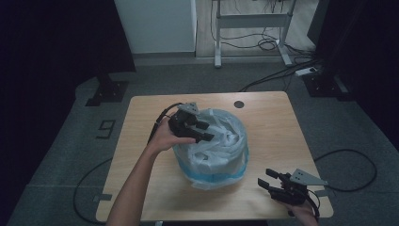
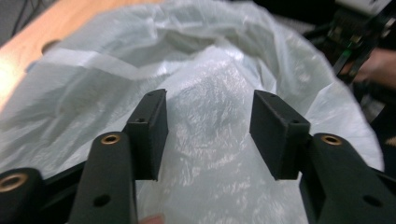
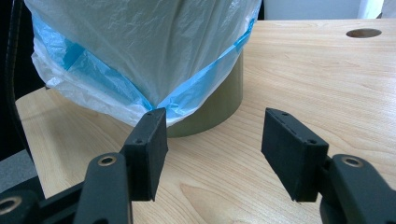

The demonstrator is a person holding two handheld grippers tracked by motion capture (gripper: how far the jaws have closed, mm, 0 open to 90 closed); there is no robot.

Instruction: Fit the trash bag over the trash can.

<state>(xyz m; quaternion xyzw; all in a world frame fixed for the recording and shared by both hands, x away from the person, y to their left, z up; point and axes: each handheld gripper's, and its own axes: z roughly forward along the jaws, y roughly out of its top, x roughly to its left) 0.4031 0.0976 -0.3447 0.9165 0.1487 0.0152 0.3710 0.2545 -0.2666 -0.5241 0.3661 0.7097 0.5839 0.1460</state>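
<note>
A bin [image 3: 219, 100] lined with a white plastic bag [image 1: 221, 141] stands near the middle of the table [image 1: 273, 122], slightly toward its near edge. The left gripper [image 1: 200, 129] hovers over the bag's open mouth at its far-left rim, jaws partly apart, nothing pinched. The right gripper [image 1: 269, 181] rests by the table's near-right corner, jaws apart and empty

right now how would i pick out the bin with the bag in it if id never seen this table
Start at the light wooden table in the dark room. Near its middle stands a round bin lined with a crinkled white plastic bag, its edge folded down outside. A blue band along the bag's hem marks it out.
</note>
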